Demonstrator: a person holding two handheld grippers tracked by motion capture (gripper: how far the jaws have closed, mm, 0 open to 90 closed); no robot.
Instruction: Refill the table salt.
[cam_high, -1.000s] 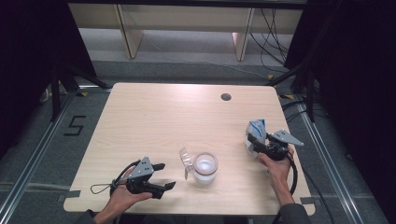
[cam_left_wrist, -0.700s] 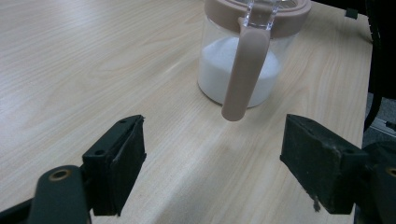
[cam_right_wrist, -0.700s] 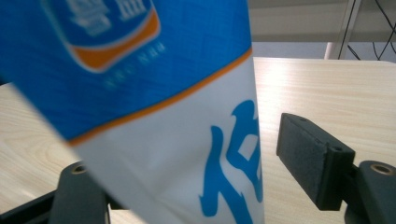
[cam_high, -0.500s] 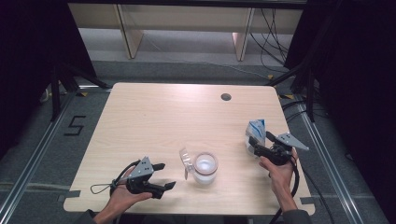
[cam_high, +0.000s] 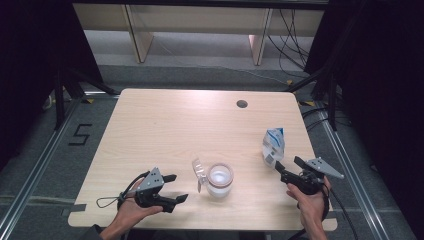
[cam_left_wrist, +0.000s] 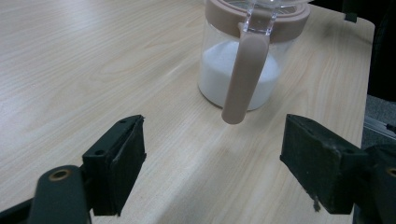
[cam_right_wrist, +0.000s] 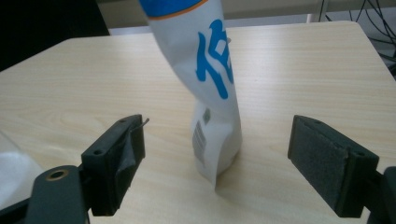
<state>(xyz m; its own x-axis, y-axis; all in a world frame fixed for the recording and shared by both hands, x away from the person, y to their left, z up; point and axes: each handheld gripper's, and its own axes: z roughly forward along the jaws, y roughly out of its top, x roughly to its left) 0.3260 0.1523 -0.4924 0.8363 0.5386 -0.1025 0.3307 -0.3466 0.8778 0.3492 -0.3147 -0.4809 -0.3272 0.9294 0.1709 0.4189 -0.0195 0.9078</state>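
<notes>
A clear jar (cam_high: 220, 180) with a beige collar holds white powder, and its lid (cam_high: 199, 172) is flipped open to the left. In the left gripper view the jar (cam_left_wrist: 240, 70) turns its beige handle (cam_left_wrist: 243, 74) towards me. My left gripper (cam_high: 179, 188) (cam_left_wrist: 215, 140) rests open just left of it, touching nothing. A white bag with blue print (cam_high: 273, 145) (cam_right_wrist: 215, 112) stands twisted at the right. My right gripper (cam_high: 287, 164) (cam_right_wrist: 224, 140) is open just short of the bag. Its jaws have just been opening, and the pads stand clear of the bag.
The wooden table (cam_high: 190, 125) has a round cable hole (cam_high: 242, 104) at the back right. Its right edge runs close beside the bag and my right hand (cam_high: 307, 205). Dark floor, cables and shelf legs lie beyond the table.
My right gripper's jaws have widened off the bag, and the hand has drawn back towards the near edge. The bag stays standing. The left gripper has not moved.
</notes>
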